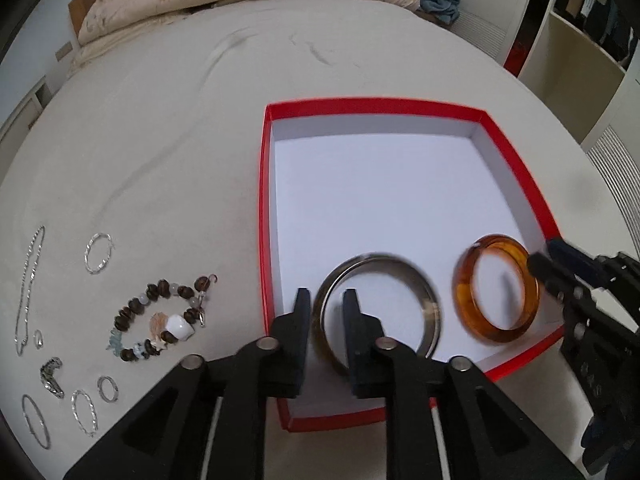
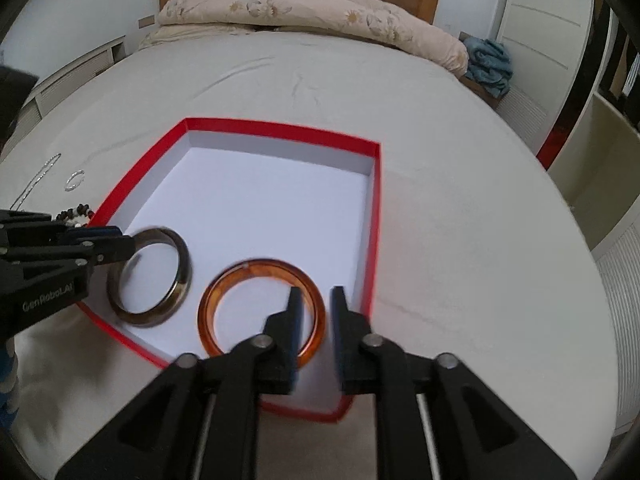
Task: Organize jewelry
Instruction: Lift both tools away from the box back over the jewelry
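**Here, two bangles lie in the red box with both pairs of fingers loosened around their rims**

Broadly, a bed with a pale sheet carries everything, and a floral duvet is bunched at its head. On the sheet sits an open red box with a white inside, shallow and otherwise bare but for two bangles near its front edge.

The silver bangle lies flat on the left of the box floor. The left gripper straddles its near rim, one finger outside the ring and one inside, parted a little with a gap showing on either side of the band, so nothing is pinched.

The amber bangle lies just beside it on the right, apart from the silver one. The right gripper stands over its right rim in the same way, slightly apart and not pressing on it.

Left of the box, on the sheet, the rest of the jewelry is spread: a beaded bracelet of dark and pale beads, a thin silver chain, a twisted silver hoop, and several small rings near the front.
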Motion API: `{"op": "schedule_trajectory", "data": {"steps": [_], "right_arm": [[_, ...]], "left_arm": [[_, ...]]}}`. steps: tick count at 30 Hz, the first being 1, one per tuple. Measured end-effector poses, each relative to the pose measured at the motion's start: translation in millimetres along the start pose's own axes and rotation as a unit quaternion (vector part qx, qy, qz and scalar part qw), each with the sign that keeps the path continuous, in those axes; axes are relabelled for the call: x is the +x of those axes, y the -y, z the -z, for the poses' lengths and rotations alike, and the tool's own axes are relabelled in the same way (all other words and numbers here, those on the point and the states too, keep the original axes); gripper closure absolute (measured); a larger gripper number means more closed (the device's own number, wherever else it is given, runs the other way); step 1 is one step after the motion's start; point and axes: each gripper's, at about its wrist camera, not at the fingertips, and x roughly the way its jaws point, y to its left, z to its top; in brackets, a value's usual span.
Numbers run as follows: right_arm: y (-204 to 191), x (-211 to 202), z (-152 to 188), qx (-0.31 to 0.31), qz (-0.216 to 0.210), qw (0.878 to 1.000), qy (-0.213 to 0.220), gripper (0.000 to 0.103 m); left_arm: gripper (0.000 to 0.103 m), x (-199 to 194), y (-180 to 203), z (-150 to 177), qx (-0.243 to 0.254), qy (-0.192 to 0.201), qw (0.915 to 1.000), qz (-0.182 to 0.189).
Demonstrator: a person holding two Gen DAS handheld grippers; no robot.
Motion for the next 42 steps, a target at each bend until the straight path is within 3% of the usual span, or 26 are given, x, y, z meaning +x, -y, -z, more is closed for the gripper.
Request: {"op": "schedule_trajectory", "data": {"steps": [2,4,10,14,17,20,25,34,42], "right_arm": [[0,-13,-2,0.001,-0.005,1.000,0.008,0.063],[3,-31,-4,0.003,0.011,1.000,0.021,0.057],[17,-109,-3,0.047,-0.003,0.997,0.062,0.057],[11,-167,1,0.071,-0.024,0.992,0.101,0.057],[-1,-214,7,0.082,-0.043,0.987,0.134,0.053],[-17,-251,14,0.093,-0.058,0.980,0.164,0.046],[-52,-300,22,0.089,-0.083,0.974,0.191,0.045],[-114,-347,37,0.072,-0.116,0.967,0.214,0.044],[-154,-324,40,0.050,-0.141,0.971,0.187,0.044]], "left_arm": [[0.072,-12,-2,0,-0.001,0.015,0.9998,-0.008],[0.070,-34,-11,3,-0.014,0.037,0.9992,-0.006],[0.070,-119,-33,12,-0.023,0.094,0.9952,-0.018],[0.069,-185,-59,24,-0.019,0.116,0.9918,-0.051],[0.067,-238,-88,42,-0.024,0.148,0.9851,-0.084],[0.059,-284,-117,65,-0.035,0.170,0.9790,-0.107],[0.051,-350,-160,116,-0.061,0.198,0.9692,-0.133],[0.043,-398,-224,193,-0.125,0.215,0.9590,-0.136],[0.043,-378,-268,229,-0.171,0.200,0.9543,-0.142]]}}
